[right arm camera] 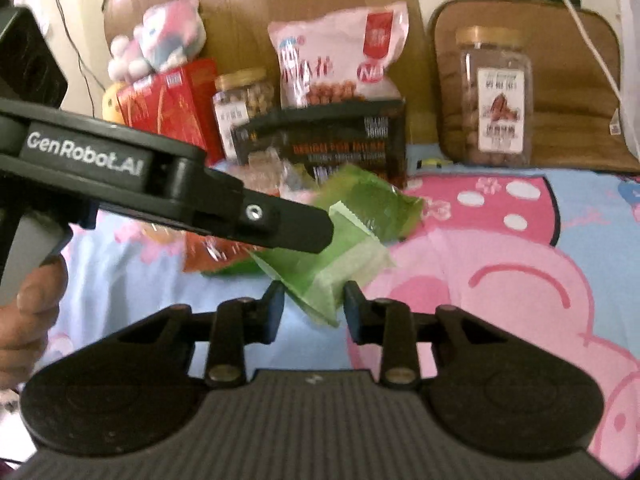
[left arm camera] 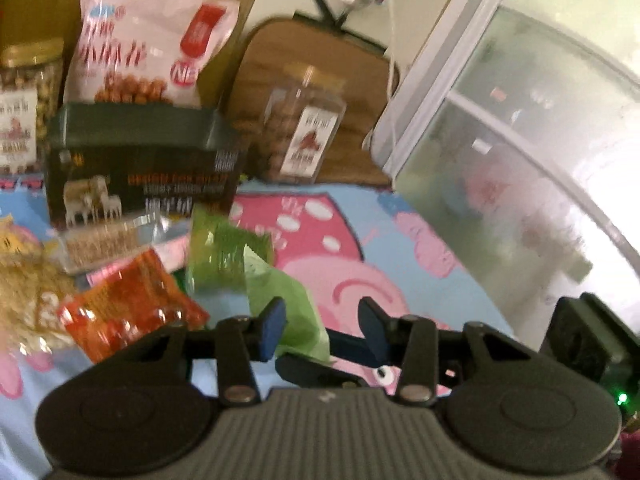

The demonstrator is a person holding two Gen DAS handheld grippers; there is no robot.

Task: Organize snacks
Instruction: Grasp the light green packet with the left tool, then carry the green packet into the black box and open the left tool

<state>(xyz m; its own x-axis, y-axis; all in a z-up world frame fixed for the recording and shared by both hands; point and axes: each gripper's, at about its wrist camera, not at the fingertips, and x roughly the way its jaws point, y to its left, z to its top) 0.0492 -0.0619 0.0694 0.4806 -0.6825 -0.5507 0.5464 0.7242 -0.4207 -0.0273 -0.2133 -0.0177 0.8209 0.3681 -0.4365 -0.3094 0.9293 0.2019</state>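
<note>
Green snack packet (right arm camera: 320, 276) sits low centre in the right wrist view, long axis running from 7 o'clock near the tongs up to 1 o'clock, its near corner between the right tongs (right arm camera: 314, 308); fingers stand apart on either side of that corner, contact unclear through blur. A second green packet (right arm camera: 372, 204) lies just beyond at 1 o'clock, touching the first. Left tongs (left arm camera: 322, 328) hang apart over the cartoon bedsheet (left arm camera: 400, 248), gripping nothing; in the right view one left finger (right arm camera: 296, 226) crosses above the packets. At 9 o'clock of the green packets lies an orange packet (left arm camera: 128, 304), with a clear tray of pale snacks (left arm camera: 104, 244) behind it. Further back stands a dark box (left arm camera: 140, 160), a pink bag of nuts (left arm camera: 148, 48) upright behind it. Clear jar (right arm camera: 494, 96) at 2 o'clock holds brown nuts, gold lid on; a smaller jar (right arm camera: 244, 100) at 11 o'clock holds pale nuts beside a red box (right arm camera: 172, 116).
</note>
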